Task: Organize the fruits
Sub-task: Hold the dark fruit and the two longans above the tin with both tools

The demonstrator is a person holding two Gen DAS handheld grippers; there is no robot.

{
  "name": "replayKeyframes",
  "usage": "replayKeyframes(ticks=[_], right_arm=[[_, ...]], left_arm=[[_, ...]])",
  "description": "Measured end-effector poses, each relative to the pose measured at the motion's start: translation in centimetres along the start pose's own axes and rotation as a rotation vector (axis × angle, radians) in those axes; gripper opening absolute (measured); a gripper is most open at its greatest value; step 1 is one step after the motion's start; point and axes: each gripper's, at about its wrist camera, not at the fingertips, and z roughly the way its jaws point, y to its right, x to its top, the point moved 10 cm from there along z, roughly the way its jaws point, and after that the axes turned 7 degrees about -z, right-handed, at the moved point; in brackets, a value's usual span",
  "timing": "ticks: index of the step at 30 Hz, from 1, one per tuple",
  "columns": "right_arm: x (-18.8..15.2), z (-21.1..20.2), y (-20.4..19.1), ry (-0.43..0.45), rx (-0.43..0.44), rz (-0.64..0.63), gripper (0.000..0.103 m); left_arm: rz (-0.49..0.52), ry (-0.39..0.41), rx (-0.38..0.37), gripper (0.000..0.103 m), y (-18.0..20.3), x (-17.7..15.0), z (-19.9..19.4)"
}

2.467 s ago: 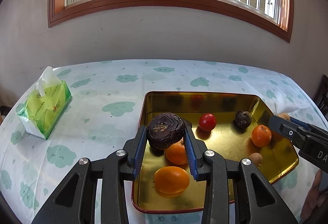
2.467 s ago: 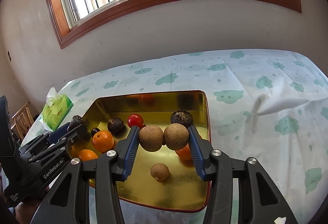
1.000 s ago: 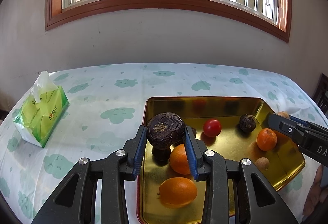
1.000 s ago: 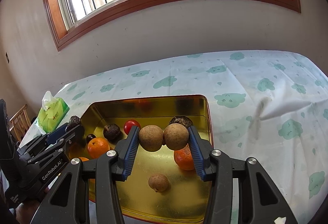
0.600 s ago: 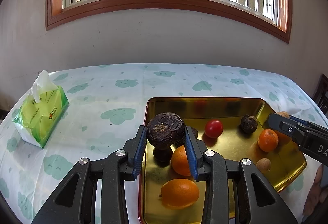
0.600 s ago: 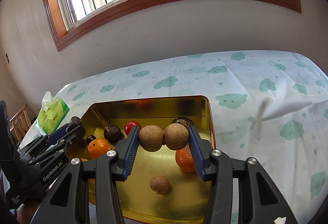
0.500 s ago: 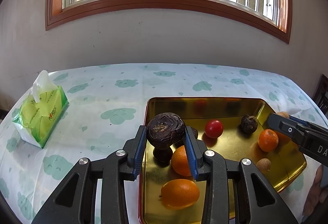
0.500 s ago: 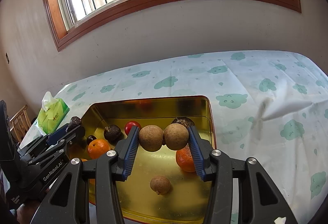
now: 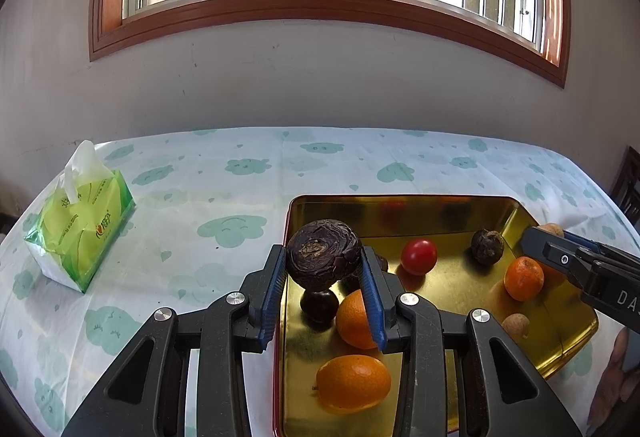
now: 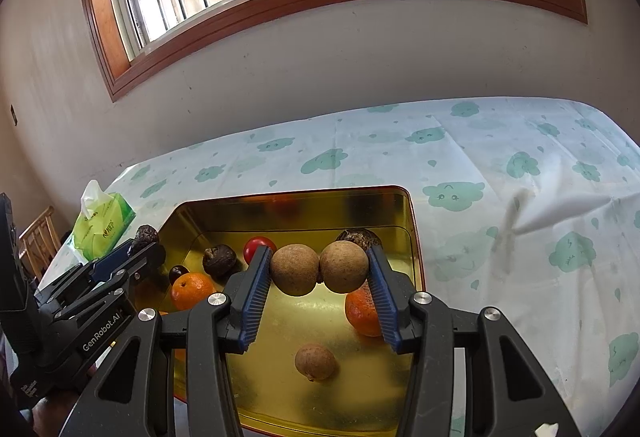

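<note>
I have both claws loaded above the gold tray (image 9: pixel 556 353), which sits on the cloud-print tabletop (image 9: pixel 224 197). The left claw (image 9: pixel 323 291) is closed on a dark wrinkled fruit (image 9: pixel 323 260), pinched between the blue pads over the tray's left end. The right claw (image 10: pixel 319 295) is closed on two brown round fruits (image 10: pixel 319 268) held side by side, touching each other, over the tray's middle. I judge the step in hand to be carrying picked fruit, mid-sort; whether each load is bound for a spot inside the tray or out onto the cloth I cannot tell from here. Loose in the tray: a red tomato (image 9: pixel 419 256), three oranges (image 9: pixel 353 383), a small dark fruit (image 9: pixel 319 306) right under my left load, another wrinkled one (image 9: pixel 487 246), and a single brown fruit (image 10: pixel 315 361). Next move, as I read it: lower each claw onto a bare patch of tray floor or cloth before opening, and ease the right one gently, since two round fruits in one pinch could roll apart. Hard to see: the orange (image 10: pixel 362 313) and the wrinkled fruit (image 10: pixel 357 237) behind my right claw are partly covered, and the tray's near edge is hidden by the claw bodies. A tissue pack (image 9: pixel 80 223) lies well off to the left.
</note>
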Motion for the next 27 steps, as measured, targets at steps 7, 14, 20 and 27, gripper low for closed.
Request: replayKeyframes(ticks=[7, 14, 20, 27], right_arm=[[-0.08, 0.14, -0.19, 0.002, -0.001, 0.009, 0.045], [0.06, 0.08, -0.09, 0.005, -0.001, 0.011, 0.045], [0.14, 0.12, -0.2, 0.006, 0.001, 0.012, 0.045], [0.22, 0.09, -0.25, 0.008, 0.0, 0.01, 0.045]], left_arm=[[0.005, 0.008, -0.003, 0.037, 0.07, 0.34, 0.08], [0.001, 0.016, -0.006, 0.037, 0.0, 0.52, 0.09], [0.003, 0.021, -0.009, 0.037, 0.02, 0.64, 0.1], [0.003, 0.022, -0.009, 0.037, 0.03, 0.66, 0.14]])
